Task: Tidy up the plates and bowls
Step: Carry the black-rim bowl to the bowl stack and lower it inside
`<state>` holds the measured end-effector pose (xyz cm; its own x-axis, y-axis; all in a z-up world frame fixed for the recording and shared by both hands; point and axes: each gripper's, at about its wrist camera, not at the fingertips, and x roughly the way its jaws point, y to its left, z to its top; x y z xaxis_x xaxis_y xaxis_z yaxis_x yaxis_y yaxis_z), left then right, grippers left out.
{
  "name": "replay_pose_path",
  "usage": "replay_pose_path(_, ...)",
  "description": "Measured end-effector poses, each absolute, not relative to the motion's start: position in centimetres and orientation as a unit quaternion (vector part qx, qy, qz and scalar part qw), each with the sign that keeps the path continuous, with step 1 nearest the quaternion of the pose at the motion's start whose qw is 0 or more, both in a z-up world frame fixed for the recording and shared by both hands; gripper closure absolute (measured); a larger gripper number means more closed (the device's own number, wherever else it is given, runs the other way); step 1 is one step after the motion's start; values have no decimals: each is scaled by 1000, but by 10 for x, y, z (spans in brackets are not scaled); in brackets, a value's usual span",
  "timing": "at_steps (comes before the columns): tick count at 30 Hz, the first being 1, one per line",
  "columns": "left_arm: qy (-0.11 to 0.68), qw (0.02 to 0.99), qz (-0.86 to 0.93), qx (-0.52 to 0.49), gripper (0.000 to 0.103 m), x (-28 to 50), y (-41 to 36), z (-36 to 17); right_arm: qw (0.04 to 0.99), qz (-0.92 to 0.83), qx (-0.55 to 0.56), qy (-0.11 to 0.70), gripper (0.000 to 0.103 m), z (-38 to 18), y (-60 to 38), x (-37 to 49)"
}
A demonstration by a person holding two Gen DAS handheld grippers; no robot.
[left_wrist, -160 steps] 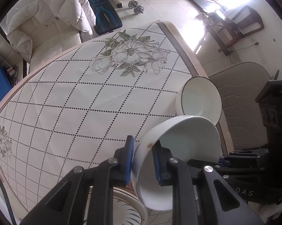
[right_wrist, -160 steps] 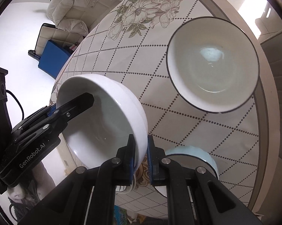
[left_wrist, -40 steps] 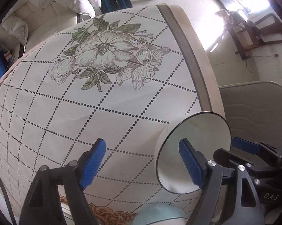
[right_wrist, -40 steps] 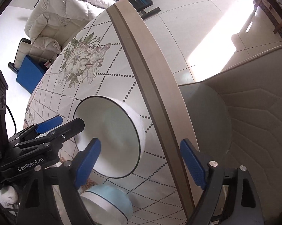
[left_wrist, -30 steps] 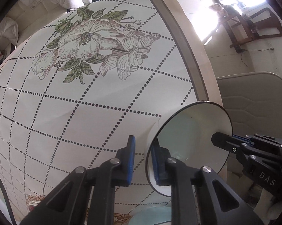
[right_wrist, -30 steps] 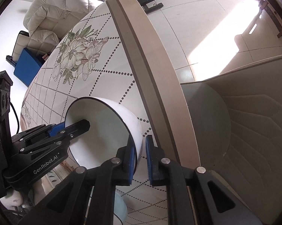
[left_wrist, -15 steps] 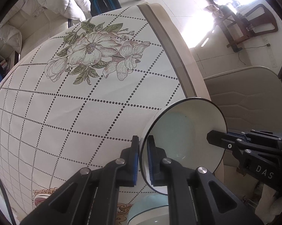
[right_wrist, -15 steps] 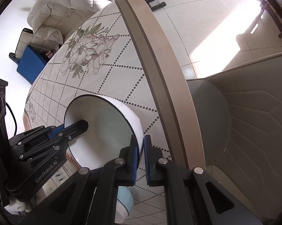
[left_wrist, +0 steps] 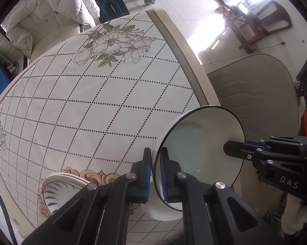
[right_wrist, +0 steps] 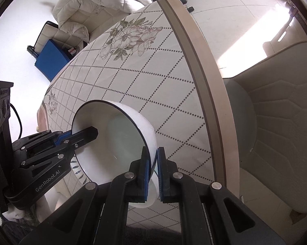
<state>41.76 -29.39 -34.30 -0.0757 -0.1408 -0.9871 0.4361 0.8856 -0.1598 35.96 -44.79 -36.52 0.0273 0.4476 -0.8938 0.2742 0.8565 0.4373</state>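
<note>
Two hand-held grippers are sharing one load: the left hand-held gripper [left_wrist: 156, 168] is pinching the near rim of a black-rimmed white bowl [left_wrist: 202, 153] at about 7 o'clock of its mouth, while the right hand-held gripper [right_wrist: 153, 168] is clamping the opposite rim, so each is seeing the other's fingers reaching into the bowl. Gripping on both sides is probably keeping this wide bowl from swinging or slipping, since it is hanging tilted above the worktop [left_wrist: 92, 112] near its right edge. Below it, at 6 o'clock in the left wrist view, a plain white bowl [left_wrist: 163, 212] is sitting on the flowered cloth, likely the stacking target. At 8 o'clock, a blue-patterned bowl [left_wrist: 61, 192] is resting apart. Counted: three bowls are showing, one held and two resting; whether any plates are present I cannot tell. One padded chair [right_wrist: 276, 132] is standing beside the worktop.
</note>
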Motion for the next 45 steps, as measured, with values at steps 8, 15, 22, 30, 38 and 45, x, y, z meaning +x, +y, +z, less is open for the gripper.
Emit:
replay_pose_path(8,712,662,-207,110,96,370,-275,-356,656,69,260,705,94,-380,-426,319)
replay_pose_path(15,716,661,-203,98,96,358,-262,-359,658,68,239,711,94,-377,-414,309)
replay_pose_path(22,727,650,-197,95,96,347,-254,-371,649,70,221,725,94,-387,-400,303)
replay_pose_path(30,726,651,-185,124,96,340,-258,-384,640,65,205,738,94,-403,-391,299)
replay_pose_path(38,721,654,-172,151,96,339,-263,-385,635,47,192,747,94,-407,-388,307)
replay_pose_path(45,726,650,-170,147,96,337,-261,-386,623,49,207,753,94,-408,-390,309)
